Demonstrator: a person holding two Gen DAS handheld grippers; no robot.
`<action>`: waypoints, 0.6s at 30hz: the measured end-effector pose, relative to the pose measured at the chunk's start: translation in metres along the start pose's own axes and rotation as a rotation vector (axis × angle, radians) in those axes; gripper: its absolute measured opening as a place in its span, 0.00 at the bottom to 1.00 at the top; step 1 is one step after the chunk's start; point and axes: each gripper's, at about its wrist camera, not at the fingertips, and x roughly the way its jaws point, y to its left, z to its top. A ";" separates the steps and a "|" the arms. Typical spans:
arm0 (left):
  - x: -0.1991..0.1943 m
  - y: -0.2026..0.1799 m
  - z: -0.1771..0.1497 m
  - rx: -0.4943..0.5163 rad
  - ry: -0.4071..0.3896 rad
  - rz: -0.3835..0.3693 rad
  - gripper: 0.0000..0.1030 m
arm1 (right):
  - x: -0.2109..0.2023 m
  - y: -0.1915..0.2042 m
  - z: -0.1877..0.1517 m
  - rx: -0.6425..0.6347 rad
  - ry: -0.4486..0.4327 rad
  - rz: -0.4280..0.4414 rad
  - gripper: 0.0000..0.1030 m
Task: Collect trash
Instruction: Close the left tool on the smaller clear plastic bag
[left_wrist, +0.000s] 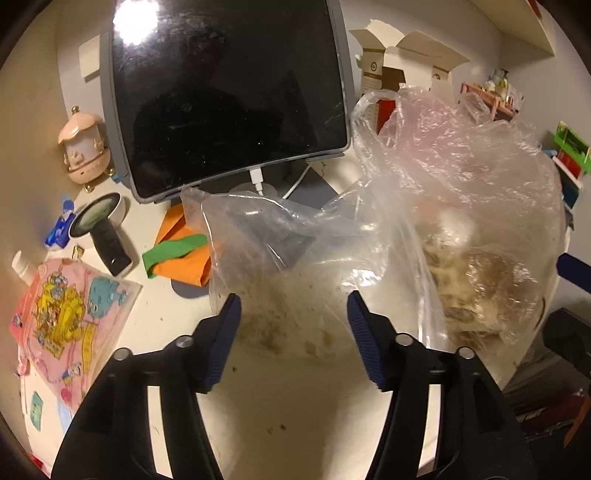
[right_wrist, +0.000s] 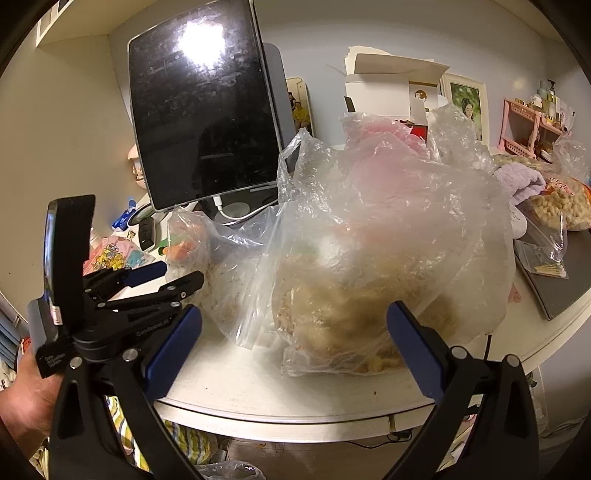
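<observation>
Both grippers, left (left_wrist: 293, 295) and right (right_wrist: 294, 308), gape wide and empty; big food-filled plastic bag (right_wrist: 369, 236) on the table (right_wrist: 258, 387), at 2 o'clock from the left gripper, looks limp, slippery, bottom-heavy, so pinch its bunched top.

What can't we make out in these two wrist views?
- Large plastic bag contents: both views, crumpled film blurs them; brownish scraps only.
- Small clear bag: left wrist view, whether anything is inside is unclear.
- Tablet screen: dark, glare.
- Left gripper: open; whether its pads touch the film is unclear.
- Under the table: right wrist view, cut off.
</observation>
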 end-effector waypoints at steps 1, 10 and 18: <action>0.003 0.001 0.001 0.003 0.003 0.006 0.59 | 0.001 0.000 0.001 0.000 0.000 -0.001 0.94; 0.011 0.022 0.007 -0.037 -0.015 0.064 0.71 | 0.016 -0.001 0.017 -0.009 -0.009 -0.004 0.94; 0.014 0.040 0.013 -0.068 -0.023 0.096 0.78 | 0.026 0.010 0.024 -0.023 -0.006 0.012 0.94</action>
